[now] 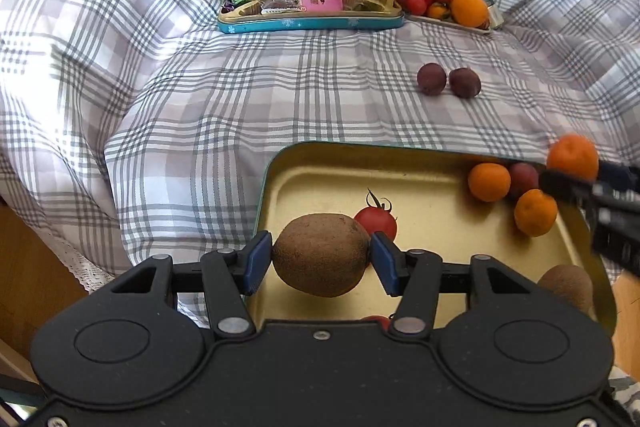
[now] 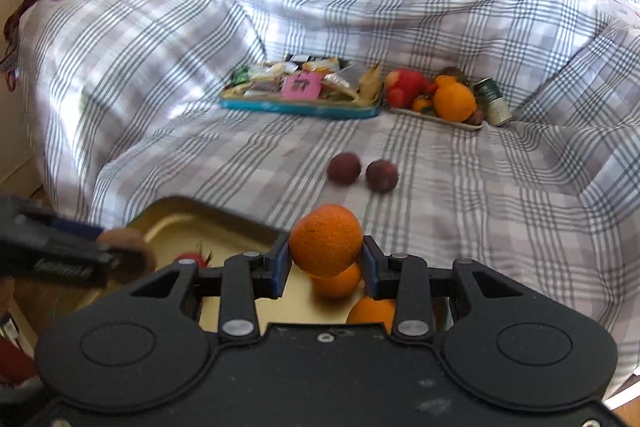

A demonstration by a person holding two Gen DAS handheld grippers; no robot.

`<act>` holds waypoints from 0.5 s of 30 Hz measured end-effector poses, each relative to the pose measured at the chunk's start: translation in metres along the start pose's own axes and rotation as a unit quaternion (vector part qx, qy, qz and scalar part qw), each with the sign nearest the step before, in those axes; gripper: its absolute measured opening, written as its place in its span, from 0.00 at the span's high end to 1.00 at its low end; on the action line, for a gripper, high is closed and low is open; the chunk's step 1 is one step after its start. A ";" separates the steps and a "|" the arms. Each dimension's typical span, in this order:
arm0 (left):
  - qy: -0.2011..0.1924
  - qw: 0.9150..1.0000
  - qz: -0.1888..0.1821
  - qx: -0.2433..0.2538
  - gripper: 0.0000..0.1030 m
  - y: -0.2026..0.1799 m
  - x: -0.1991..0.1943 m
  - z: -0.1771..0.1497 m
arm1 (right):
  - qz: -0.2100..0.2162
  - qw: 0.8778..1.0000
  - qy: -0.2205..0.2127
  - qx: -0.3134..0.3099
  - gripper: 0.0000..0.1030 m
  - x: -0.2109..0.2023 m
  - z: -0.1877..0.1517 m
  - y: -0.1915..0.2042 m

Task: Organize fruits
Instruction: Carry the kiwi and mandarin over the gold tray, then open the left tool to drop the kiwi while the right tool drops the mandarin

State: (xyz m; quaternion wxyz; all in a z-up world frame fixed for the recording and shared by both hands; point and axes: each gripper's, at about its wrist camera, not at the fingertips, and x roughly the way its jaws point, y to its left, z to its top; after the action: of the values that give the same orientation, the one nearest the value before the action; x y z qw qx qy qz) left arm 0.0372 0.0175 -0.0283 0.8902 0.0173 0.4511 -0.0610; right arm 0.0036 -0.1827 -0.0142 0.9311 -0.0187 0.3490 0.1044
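Left gripper (image 1: pixel 321 255): the blue fingers (image 1: pixel 256 261) clamp a kiwi (image 1: pixel 321 254) by its two ends, so the fruit hangs crosswise just above the gold tin (image 1: pixel 280 183), probably for setting down among the fruit gathered there. Right gripper (image 2: pixel 325 259): its fingers (image 2: pixel 280 269) pinch a mandarin (image 2: pixel 326 239) at its sides, held over the tin's right end, above the far rim.

Inside the tin, the left view shows a tomato (image 1: pixel 378 221) just behind the kiwi, two more mandarins (image 1: pixel 489 182) and a plum (image 1: pixel 523 179) huddled in the far right corner, and a second kiwi (image 1: pixel 568 285) at the near right edge. The like fruits lie together, which suggests sorting by kind.

Outward, on the checked bedcover (image 1: pixel 200 99): two loose plums (image 1: pixel 448 81) lie side by side beyond the tin, apparently not yet collected. Farther off stand a blue tin of sweets (image 1: pixel 312 21) and, to its right, a white tray of mixed fruit (image 1: pixel 444 1).

View differences: only the left view shows the tin's full floor and the second kiwi; the right gripper appears there as a dark blur at right. Only the right view shows a green can (image 2: pixel 494 103) clearly beside the tray, a bright window behind the bed, and the left gripper entering from the near left.
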 end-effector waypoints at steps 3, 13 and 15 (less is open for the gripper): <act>-0.024 1.000 0.007 0.006 0.45 -0.002 -0.009 0.001 | 0.010 1.000 0.016 0.011 0.63 0.001 -0.008 0.002; -0.012 1.000 0.017 0.015 0.45 -0.012 -0.012 -0.003 | 0.027 0.997 0.055 0.057 0.63 0.005 -0.017 -0.004; -0.003 1.000 0.013 0.013 0.45 -0.014 -0.011 -0.005 | 0.028 0.996 0.064 0.061 0.63 0.006 -0.020 -0.003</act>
State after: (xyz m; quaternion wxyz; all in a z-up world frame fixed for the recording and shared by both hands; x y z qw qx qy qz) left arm 0.0252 0.0054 -0.0219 0.8918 0.0346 0.4476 -0.0550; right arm -0.0041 -0.1872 -0.0330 0.9031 0.0418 0.4136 0.1076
